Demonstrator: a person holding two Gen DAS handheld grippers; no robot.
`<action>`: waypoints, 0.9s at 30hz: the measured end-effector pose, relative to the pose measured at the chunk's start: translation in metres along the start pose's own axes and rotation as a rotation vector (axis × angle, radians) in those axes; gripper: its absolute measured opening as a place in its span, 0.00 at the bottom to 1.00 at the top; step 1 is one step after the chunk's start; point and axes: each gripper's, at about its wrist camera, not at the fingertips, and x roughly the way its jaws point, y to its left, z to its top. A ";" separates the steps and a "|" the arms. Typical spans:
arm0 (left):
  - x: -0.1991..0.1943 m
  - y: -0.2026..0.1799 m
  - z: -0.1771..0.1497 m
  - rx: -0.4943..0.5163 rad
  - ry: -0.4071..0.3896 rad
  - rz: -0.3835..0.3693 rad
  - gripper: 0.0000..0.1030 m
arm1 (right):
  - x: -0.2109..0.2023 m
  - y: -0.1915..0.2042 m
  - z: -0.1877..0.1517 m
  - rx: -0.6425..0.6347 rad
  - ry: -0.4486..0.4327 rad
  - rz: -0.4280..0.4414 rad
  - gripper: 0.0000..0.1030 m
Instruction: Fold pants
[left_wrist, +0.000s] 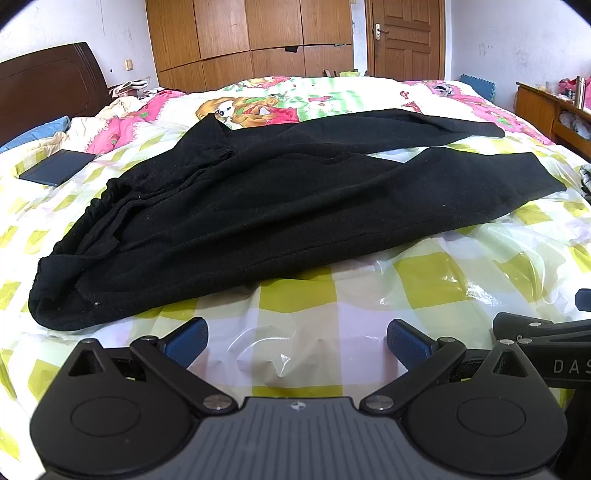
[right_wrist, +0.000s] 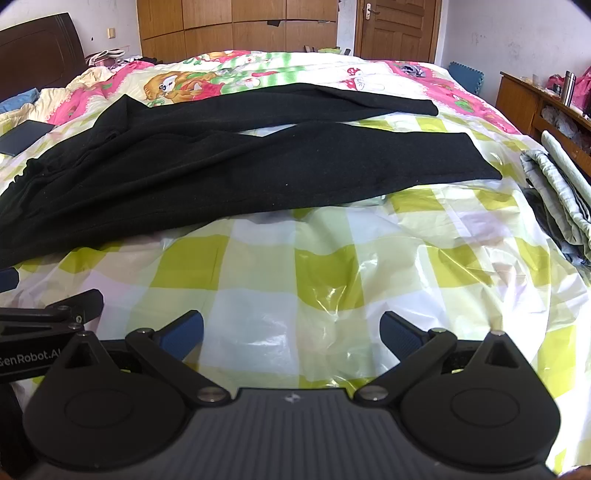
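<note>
A bed (left_wrist: 332, 295) under a glossy yellow-checked plastic sheet (right_wrist: 325, 266) fills a room with a wooden wardrobe (left_wrist: 251, 33) and door (right_wrist: 395, 26). Black pants (left_wrist: 240, 206) lie unfolded across the sheet, waistband left, both legs spread rightward. The left gripper (left_wrist: 297, 341) and right gripper (right_wrist: 291, 332) hover short of the pants, jaws wide apart, holding nothing.

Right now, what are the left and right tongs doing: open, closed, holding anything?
Left tongs: open, empty, short of the black pants.
Right tongs: open, empty, over the checkered plastic sheet.
</note>
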 end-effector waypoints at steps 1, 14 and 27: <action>0.000 0.000 0.000 0.000 0.000 -0.001 1.00 | 0.000 -0.001 0.001 0.000 0.000 0.000 0.98; 0.000 -0.001 0.000 0.000 0.000 0.000 1.00 | 0.000 -0.001 0.001 0.000 0.001 0.000 0.98; 0.001 0.014 0.005 -0.039 -0.017 0.024 1.00 | 0.001 0.016 0.020 -0.051 -0.035 0.032 0.97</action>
